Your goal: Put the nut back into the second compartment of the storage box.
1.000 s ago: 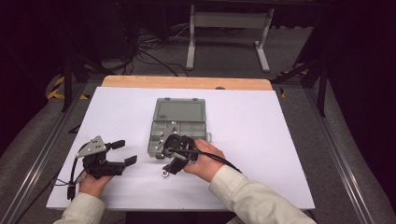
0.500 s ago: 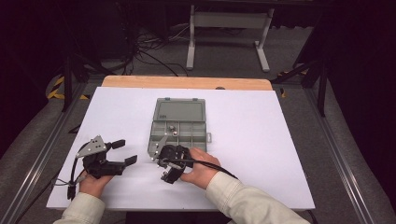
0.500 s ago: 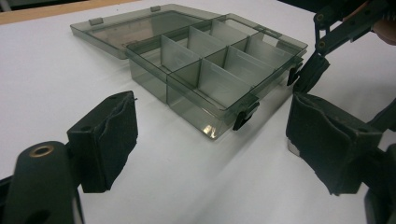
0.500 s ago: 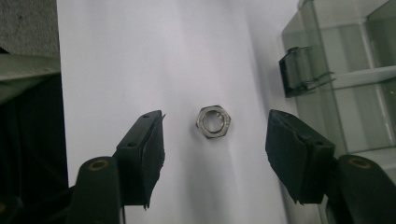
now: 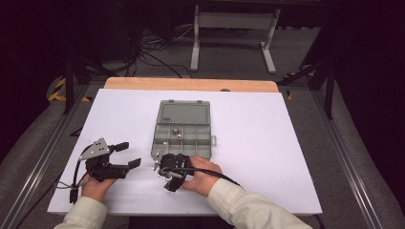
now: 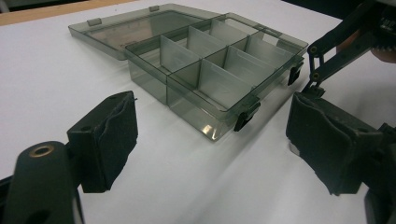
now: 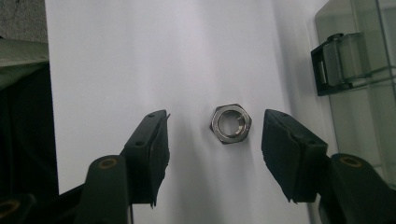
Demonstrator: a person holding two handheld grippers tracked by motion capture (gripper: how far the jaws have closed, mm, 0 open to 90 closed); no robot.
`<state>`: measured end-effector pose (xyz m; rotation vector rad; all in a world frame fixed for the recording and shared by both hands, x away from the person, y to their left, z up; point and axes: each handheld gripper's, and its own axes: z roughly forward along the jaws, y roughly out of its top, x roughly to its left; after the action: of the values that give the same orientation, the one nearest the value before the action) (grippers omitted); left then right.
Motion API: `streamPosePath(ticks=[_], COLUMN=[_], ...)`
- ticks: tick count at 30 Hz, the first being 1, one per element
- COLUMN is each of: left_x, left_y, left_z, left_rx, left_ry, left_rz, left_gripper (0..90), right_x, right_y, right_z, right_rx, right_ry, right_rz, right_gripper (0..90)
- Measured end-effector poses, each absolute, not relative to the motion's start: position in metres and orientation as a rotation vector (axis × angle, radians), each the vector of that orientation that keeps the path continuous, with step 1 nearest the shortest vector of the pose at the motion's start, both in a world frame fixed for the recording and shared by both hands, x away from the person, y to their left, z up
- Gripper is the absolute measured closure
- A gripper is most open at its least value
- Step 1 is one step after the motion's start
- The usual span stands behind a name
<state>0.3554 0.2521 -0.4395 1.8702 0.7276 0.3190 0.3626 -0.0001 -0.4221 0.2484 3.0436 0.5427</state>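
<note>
High view: white tabletop (image 5: 267, 143), dark room.

The left gripper (image 6: 212, 154) hung over the white table (image 6: 56, 84) with its jaws standing wide apart and nothing between them. Beyond them sat a smoky see-through box (image 6: 219, 74), its lid (image 6: 135, 25) folded flat toward the far edge and its visible compartments bare. The other gripper (image 6: 338, 44) reached in from the right, just beside the box's near right corner.
</note>
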Motion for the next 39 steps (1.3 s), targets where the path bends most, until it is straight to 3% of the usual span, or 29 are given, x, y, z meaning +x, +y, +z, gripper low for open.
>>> streamPosePath(ticks=[7, 20, 39], left_x=[0.355, 0.355, 0.355], left_y=[0.252, 0.252, 0.253], left_z=[-0.44, -0.44, -0.439], left_rx=[1.867, 1.868, 1.871], left_ry=[0.733, 0.734, 0.731], left_rz=[0.315, 0.318, 0.319], left_gripper=[17.4, 17.4, 17.4], right_x=[0.366, 0.372, 0.371], right_y=[0.003, 0.005, 0.01], right_z=[-0.429, -0.43, -0.406], right_rx=[0.25, 0.295, 0.255], right_ry=[3.041, 3.039, 3.044], right_rz=[0.526, 0.524, 0.546], right_gripper=[47.6, 67.4, 69.8])
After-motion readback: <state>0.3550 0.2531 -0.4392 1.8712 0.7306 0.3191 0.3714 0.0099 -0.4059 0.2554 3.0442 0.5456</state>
